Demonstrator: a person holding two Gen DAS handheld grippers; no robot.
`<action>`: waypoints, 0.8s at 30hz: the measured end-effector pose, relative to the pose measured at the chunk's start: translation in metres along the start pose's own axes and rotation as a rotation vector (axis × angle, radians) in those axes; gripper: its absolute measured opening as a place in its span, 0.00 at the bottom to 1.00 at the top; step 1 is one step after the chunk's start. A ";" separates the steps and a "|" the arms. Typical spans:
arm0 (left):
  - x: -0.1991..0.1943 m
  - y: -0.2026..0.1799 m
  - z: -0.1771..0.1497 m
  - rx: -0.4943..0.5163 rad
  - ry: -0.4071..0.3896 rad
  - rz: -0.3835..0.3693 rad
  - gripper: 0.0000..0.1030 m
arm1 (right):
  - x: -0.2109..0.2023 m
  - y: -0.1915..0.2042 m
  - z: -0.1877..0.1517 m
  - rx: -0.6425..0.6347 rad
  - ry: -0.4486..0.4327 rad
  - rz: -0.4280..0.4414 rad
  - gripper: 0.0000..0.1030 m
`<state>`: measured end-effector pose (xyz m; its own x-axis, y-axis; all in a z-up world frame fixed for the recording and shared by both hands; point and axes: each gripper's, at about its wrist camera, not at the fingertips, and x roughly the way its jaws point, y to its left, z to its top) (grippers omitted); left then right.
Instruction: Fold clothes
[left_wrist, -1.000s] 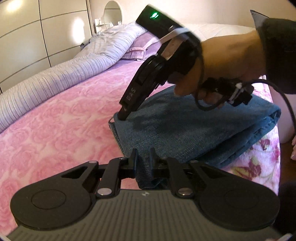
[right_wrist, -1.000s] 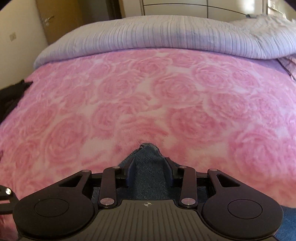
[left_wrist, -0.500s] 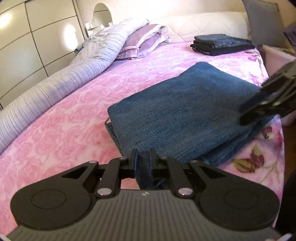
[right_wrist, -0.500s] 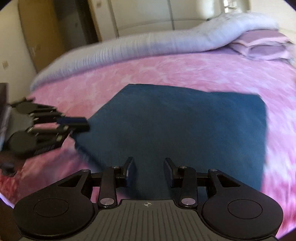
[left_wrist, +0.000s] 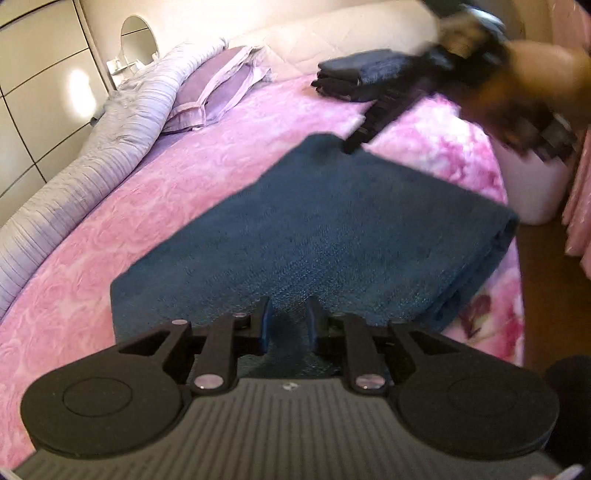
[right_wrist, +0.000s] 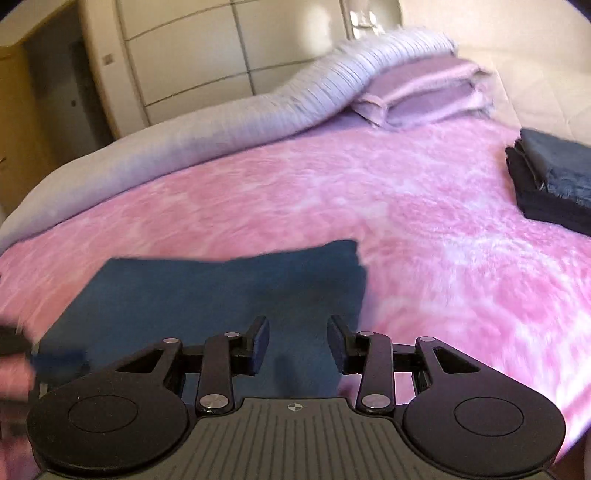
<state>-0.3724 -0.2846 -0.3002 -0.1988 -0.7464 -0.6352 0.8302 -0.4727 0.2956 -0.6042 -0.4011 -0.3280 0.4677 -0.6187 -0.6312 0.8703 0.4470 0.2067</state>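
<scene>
Two grippers are seen over one folded pair of jeans (left_wrist: 325, 236). The left gripper (left_wrist: 289, 325) has just been opening: its jaws stand a little apart, denim is seen beneath the gap, and no cloth is pinched between the pads. The right gripper (right_wrist: 297, 343) is released too, its jaws parted wider, with nothing grasped.

The jeans are laid flat as a thick blue rectangle near the foot-side edge of the bed (right_wrist: 406, 206), on the pink rose-patterned blanket. The right gripper is held over their far corner, as shown, blurred, in the left wrist view; the left gripper is placed at the near edge.

A stack of folded dark clothes (right_wrist: 554, 181) is set well apart, toward the head corner of the bed, near the purple pillows (left_wrist: 218, 88). A rolled striped duvet (left_wrist: 92, 155) is stretched along the far side edge.

The step in hand is judged to be the letting-go after the last fold. To do it well, both grippers should be lifted clear without snagging the top layer, so that the edges are left squared. If the bundle is next to be carried to the stack, it should be gripped through all layers.

Both grippers are pitched downward toward the bed. The hand (left_wrist: 546, 77) carrying the right gripper is blurred.
</scene>
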 end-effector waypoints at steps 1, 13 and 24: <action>0.000 0.000 -0.003 -0.013 -0.006 -0.001 0.13 | 0.014 -0.004 0.009 0.005 0.018 -0.001 0.38; 0.000 0.005 -0.002 -0.050 0.003 -0.018 0.13 | 0.053 -0.011 0.028 -0.044 0.026 -0.053 0.38; -0.026 0.020 -0.029 -0.088 -0.002 0.044 0.19 | -0.070 0.049 -0.086 -0.131 0.015 0.003 0.46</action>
<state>-0.3359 -0.2611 -0.2983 -0.1617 -0.7663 -0.6218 0.8807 -0.3963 0.2594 -0.6076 -0.2797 -0.3379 0.4670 -0.6080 -0.6420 0.8409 0.5300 0.1097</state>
